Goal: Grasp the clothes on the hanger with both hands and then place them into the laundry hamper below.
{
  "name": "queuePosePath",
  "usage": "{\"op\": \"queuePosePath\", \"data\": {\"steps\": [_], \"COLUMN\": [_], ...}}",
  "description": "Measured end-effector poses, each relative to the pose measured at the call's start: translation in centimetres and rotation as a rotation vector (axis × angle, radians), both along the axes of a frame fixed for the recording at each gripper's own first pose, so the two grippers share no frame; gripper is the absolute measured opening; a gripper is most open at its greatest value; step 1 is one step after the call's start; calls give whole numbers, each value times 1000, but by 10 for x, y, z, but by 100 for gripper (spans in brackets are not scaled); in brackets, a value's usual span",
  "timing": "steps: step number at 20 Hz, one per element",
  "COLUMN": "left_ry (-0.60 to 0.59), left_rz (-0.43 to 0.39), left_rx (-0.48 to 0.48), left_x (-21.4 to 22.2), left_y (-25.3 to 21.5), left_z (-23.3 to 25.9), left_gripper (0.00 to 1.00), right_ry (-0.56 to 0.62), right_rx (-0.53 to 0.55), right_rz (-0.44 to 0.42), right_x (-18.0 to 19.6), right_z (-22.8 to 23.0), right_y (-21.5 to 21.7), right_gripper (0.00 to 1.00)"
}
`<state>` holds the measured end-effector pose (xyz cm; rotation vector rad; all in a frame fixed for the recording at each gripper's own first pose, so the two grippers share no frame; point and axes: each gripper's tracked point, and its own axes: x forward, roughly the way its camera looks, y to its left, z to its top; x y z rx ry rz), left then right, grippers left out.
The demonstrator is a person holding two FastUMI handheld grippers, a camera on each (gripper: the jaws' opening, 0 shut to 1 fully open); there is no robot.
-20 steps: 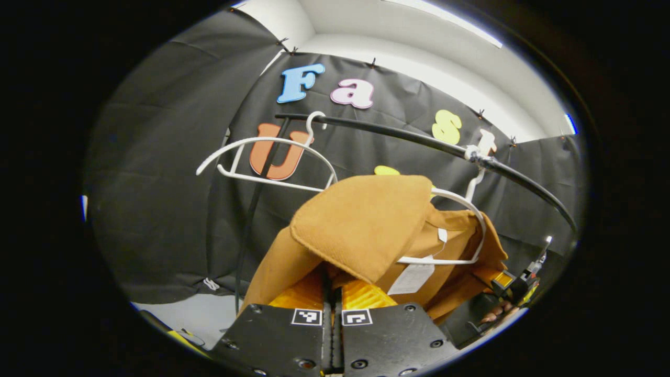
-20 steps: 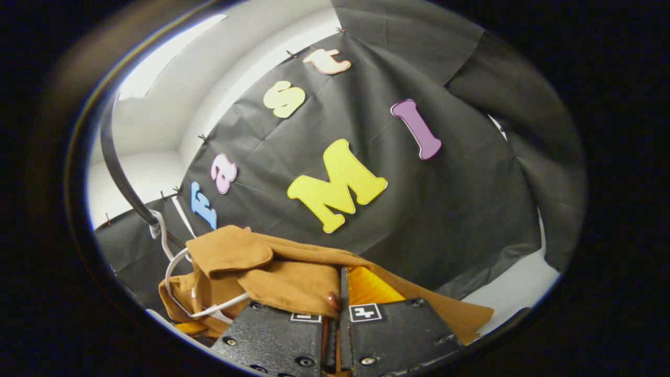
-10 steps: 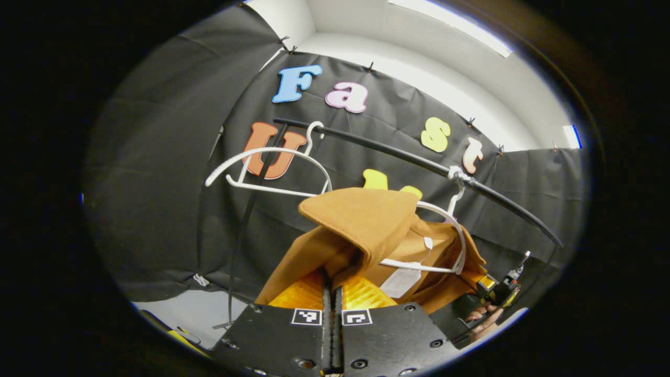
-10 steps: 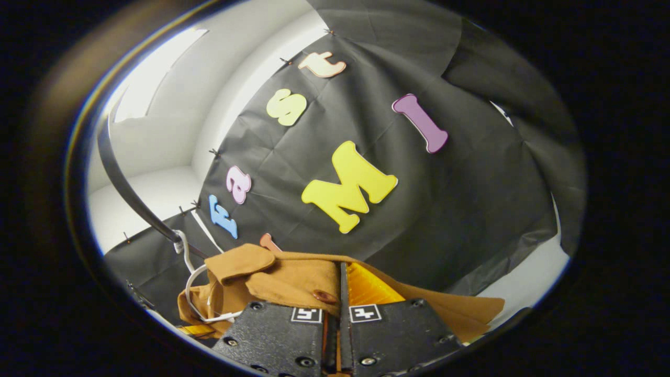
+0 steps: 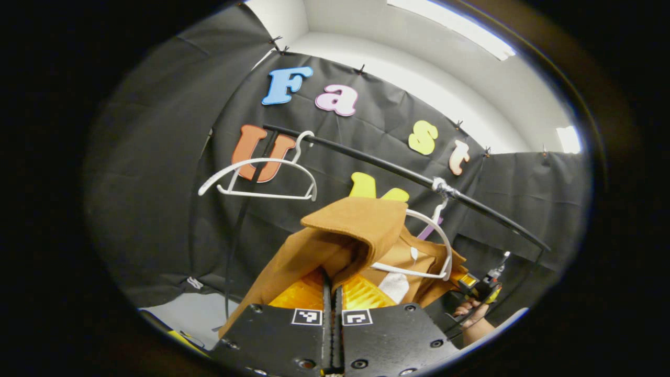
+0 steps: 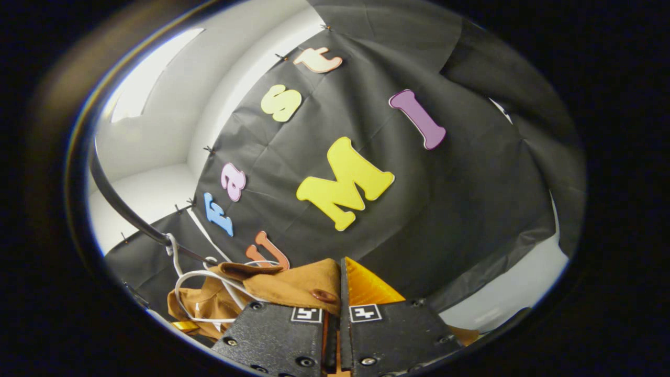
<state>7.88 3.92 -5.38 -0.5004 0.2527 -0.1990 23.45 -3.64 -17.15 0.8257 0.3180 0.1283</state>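
Observation:
A brown garment (image 5: 356,230) hangs half off a white hanger (image 5: 437,246) on the black rail (image 5: 377,165). One collar flap is folded up over the cloth. My left gripper (image 5: 332,280) is shut on a fold of the garment at the bottom of the left gripper view. Farther right in that view, the right gripper (image 5: 479,285) and the hand (image 5: 471,319) holding it grip the garment's other side. In the right gripper view, my right gripper (image 6: 340,277) is shut on the brown garment (image 6: 293,285) beside a button (image 6: 322,296). The white hanger (image 6: 204,293) shows bare above the cloth.
An empty white hanger (image 5: 256,178) hangs on the rail to the left of the garment. A black upright pole (image 5: 235,246) stands behind it. The rail (image 6: 120,204) curves up at the left of the right gripper view. Pale floor (image 5: 188,314) shows lower left.
Both grippers have pulled the garment down and away from the rail. The cloth has slid partly off the white hanger, which shows more bare wire in the right gripper view.

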Motion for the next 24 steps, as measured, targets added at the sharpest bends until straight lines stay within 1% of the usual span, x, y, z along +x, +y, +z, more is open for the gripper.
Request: {"op": "queuePosePath", "data": {"steps": [1, 2, 3, 5, 6, 7, 8, 9, 10, 11, 12, 13, 14, 15, 16, 19, 21, 24], "left_ry": [-4, 0, 1, 10, -1, -8, -21, -55, -93, -102, -71, -17, 16, 35, 66, 117, 131, 136], "left_rz": [-7, -14, -22, -34, -44, -49, -34, -15, 31, 55, 76, 80, 75, 77, 82, 93, 100, 97], "left_rx": [-14, -40, -67, -90, -102, -121, -139, -174, -213, -221, -195, -175, -173, -181, -178, -235, -244, -235], "left_x": [-2, -3, -1, -1, -3, -6, -7, -9, -7, -5, 1, 5, 6, 9, 14, 16, 17, 23], "left_y": [7, 14, 20, 30, 34, 35, 41, 49, 59, 63, 62, 59, 53, 48, 51, 53, 53, 44], "left_z": [4, 7, 11, 15, 21, 24, 28, 40, 51, 51, 35, 11, -6, -19, -31, -54, -64, -69], "left_gripper": [5, 0, 5, 5, 0, 5, 5, 0, 5, 5, 0, 0, 0, 0, 0, 0, 0, 0], "right_ry": [-4, -8, -9, -12, -9, 1, 8, 26, 35, 32, 25, 18, 25, 39, 52, 77, 85, 110], "right_rx": [9, 9, 0, -11, 2, 12, 10, 5, 26, 57, 49, 54, 83, 90, 73, 51, 30, 28], "right_rz": [13, 26, 41, 62, 67, 81, 82, 75, 66, 70, 80, 84, 89, 90, 88, 97, 100, 99], "right_x": [3, 4, 7, 12, 17, 20, 21, 24, 27, 29, 31, 31, 30, 28, 28, 26, 20, 16], "right_z": [2, 5, 4, 4, 5, 3, -1, -7, -10, -7, -7, -9, -9, -12, -20, -29, -34, -44], "right_y": [0, 3, 5, 10, 10, 12, 13, 8, 4, 6, 9, 9, 10, 9, 6, 9, 7, 8], "right_gripper": [6, 6, 6, 7, 6, 6, 6, 6, 6, 6, 6, 6, 6, 5, 5, 5, 5, 5]}}
